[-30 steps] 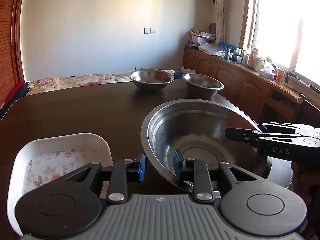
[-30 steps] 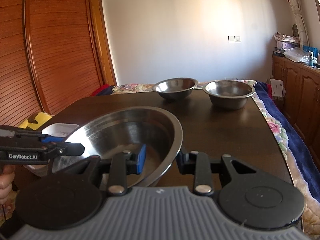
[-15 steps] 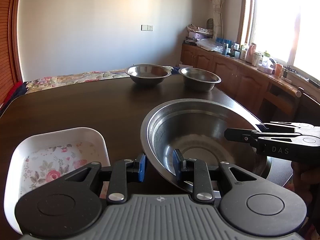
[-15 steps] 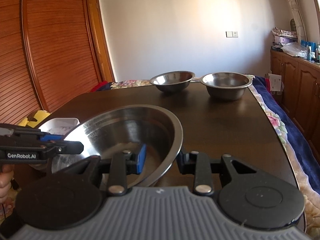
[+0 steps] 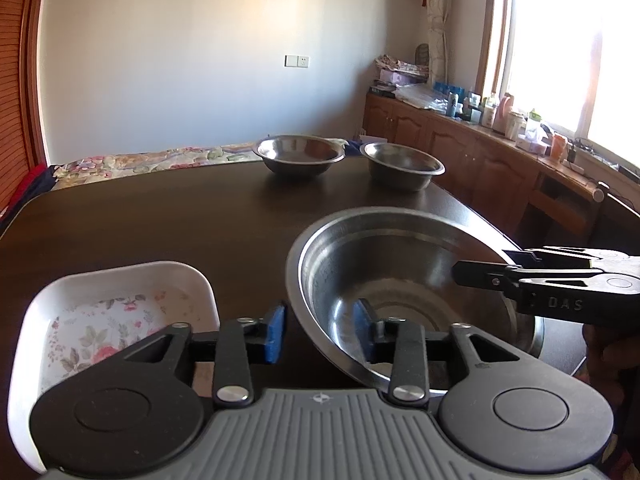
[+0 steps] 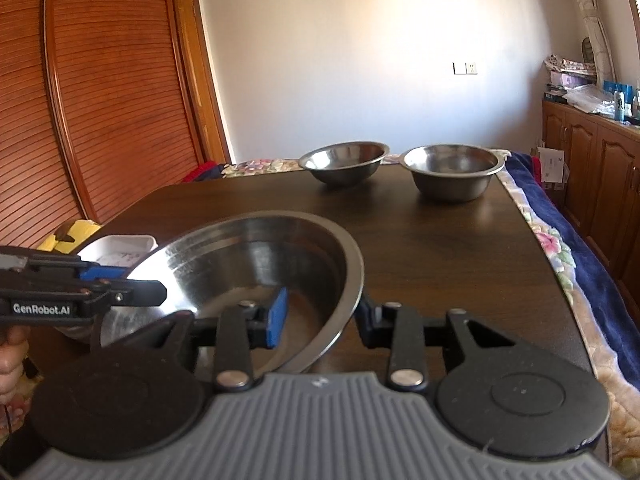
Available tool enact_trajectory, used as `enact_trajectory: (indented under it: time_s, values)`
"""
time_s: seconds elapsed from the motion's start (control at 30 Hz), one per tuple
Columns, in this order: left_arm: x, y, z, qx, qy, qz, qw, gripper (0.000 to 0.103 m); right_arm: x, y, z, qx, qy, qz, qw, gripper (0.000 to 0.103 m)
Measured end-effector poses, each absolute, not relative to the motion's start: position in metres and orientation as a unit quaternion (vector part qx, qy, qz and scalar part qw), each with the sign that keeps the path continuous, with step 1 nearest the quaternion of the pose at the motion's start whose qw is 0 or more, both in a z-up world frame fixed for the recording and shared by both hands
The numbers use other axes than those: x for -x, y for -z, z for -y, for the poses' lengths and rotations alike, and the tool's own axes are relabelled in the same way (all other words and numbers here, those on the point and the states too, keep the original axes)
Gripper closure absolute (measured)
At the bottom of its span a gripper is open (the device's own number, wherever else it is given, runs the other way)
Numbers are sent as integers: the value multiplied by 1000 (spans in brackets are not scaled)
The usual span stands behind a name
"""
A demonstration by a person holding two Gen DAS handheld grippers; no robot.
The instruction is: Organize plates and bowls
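Note:
A large steel bowl (image 5: 400, 272) sits at the near end of the dark table (image 5: 160, 220). My left gripper (image 5: 319, 328) straddles its near-left rim; the jaws are opening and both blue pads stand off the metal. My right gripper (image 6: 320, 318) straddles the opposite rim of the same bowl (image 6: 248, 256), jaws also opening, with the rim between the pads and no squeeze on it. Each gripper shows in the other's view: the right gripper (image 5: 458, 274) over the bowl's right edge, the left gripper (image 6: 160, 292) at its left edge.
A white floral rectangular dish (image 5: 120, 312) lies just left of the big bowl, near the table's front edge. Two smaller steel bowls (image 5: 298, 154) (image 5: 402, 164) stand side by side at the far end. Wooden cabinets line the right wall.
Both grippers' jaws have widened, and the pads have come off the big bowl's rim. The bowl and both hands have stayed where they were.

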State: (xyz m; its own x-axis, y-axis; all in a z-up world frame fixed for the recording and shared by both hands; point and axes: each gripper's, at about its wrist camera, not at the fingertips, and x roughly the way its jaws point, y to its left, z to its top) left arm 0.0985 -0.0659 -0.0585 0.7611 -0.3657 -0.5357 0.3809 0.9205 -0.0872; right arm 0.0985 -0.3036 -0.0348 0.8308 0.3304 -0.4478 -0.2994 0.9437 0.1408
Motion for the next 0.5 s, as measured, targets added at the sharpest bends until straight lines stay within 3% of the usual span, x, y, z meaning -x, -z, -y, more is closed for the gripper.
enact_trajectory:
  time_s: [0.17,0.3,0.5]
  values:
    - [-103,52,62,-9,191,-274,942,50,-101,24,312,-26,-158,-230,960,55]
    - [-111,44,59,-10,187,-269,945,47,-107,12,318,-12,-155,-218,963,44]
    - [-136,24,55,-9,178,-261,949,41,-130,-14,331,10,-155,-202,967,42]
